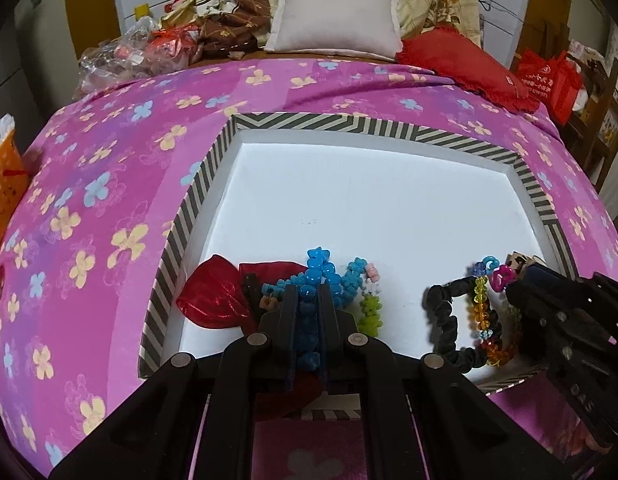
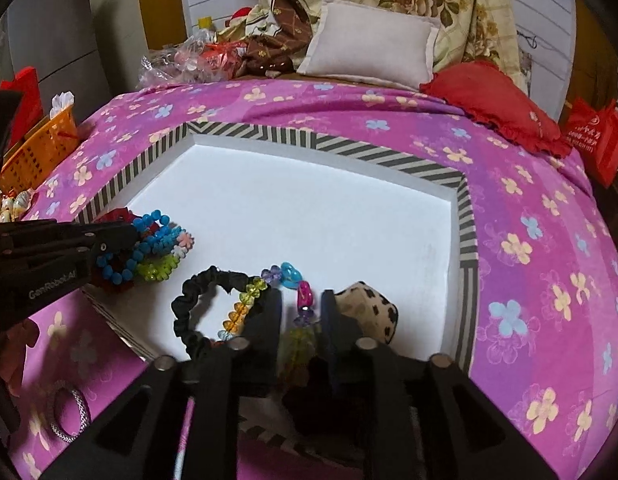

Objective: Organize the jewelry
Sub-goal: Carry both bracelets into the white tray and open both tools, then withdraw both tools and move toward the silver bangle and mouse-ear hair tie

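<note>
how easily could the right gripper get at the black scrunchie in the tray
Probably yes: the black scrunchie lies just left of the right gripper, nothing over it, though the multicoloured bead bracelet crosses its loop.

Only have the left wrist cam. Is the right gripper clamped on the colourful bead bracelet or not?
Observer: Not clamped. The right gripper is open; the colourful bead bracelet runs between its fingers with a gap showing beside it.
Operator: Any jewelry left outside the tray?
Observer: Yes. A silver mesh bangle lies on the pink bedspread, just off the near-left corner of the tray.
</note>
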`<state>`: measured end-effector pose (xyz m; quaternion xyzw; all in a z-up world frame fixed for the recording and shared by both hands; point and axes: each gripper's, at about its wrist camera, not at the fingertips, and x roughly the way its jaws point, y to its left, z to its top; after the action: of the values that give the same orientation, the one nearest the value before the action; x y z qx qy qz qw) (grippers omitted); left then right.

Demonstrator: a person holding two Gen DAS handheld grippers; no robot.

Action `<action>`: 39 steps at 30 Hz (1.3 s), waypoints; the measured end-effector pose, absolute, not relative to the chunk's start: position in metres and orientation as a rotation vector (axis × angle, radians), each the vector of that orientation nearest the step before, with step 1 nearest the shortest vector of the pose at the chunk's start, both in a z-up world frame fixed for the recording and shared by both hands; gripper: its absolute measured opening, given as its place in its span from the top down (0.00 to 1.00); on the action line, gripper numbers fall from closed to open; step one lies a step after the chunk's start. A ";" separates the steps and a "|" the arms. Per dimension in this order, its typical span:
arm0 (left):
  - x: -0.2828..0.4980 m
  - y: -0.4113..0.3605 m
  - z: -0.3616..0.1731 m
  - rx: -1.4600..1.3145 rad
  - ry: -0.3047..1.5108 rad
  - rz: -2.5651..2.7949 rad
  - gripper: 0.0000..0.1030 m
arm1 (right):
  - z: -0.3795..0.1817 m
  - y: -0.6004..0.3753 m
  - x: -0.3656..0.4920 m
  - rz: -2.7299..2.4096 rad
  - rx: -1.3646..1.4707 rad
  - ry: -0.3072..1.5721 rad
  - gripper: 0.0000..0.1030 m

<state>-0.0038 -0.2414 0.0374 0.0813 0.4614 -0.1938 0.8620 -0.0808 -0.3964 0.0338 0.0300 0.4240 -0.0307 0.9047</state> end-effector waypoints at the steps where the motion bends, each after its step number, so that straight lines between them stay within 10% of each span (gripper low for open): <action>1: -0.003 -0.241 0.038 0.166 0.969 -0.410 1.00 | 0.036 -0.397 -0.083 -0.066 0.073 0.872 0.65; 7: -0.010 -0.231 0.052 0.122 0.934 -0.420 0.83 | 0.065 -0.395 -0.105 -0.085 0.094 0.797 0.37; 16: -0.040 -0.208 0.089 0.141 0.832 -0.368 0.77 | 0.089 -0.369 -0.143 -0.066 0.109 0.738 0.22; 39: -0.129 -0.158 0.103 0.141 0.772 -0.309 0.77 | 0.080 -0.365 -0.226 -0.202 0.177 0.775 0.18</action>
<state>-0.1292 -0.1575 0.1032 0.0686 0.3747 -0.1502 0.9123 -0.2255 -0.3654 0.0797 0.0859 0.3766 -0.0984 0.9171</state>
